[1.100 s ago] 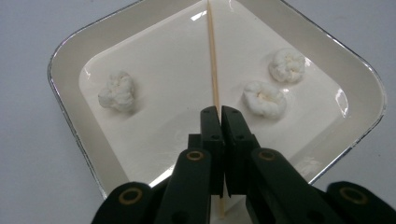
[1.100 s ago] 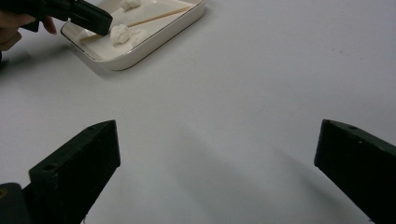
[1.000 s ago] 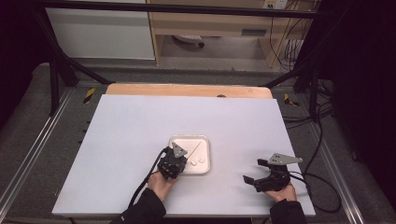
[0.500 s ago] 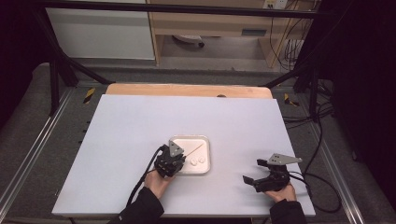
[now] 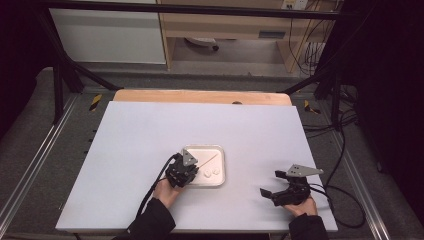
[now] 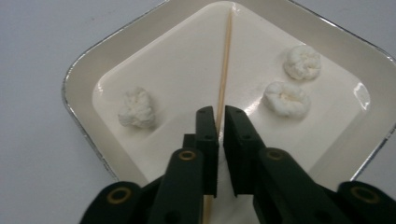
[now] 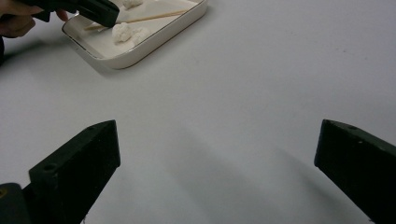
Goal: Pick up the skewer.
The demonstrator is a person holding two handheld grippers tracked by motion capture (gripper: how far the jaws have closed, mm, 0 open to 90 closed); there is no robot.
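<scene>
Over the white tray [image 6: 84,70], our left gripper [image 6: 220,116] pinches the thin wooden skewer [image 6: 226,56] lying between three dough balls [image 6: 136,108]; our right gripper [image 7: 217,154] waits wide open on bare table. We fear the slender stick slipping or snapping.

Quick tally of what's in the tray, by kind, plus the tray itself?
White puffy lumps: 3 (first, second, third)
Wooden skewer: 1, lying between the left gripper jaws
Tray: 1
Total: 5
</scene>
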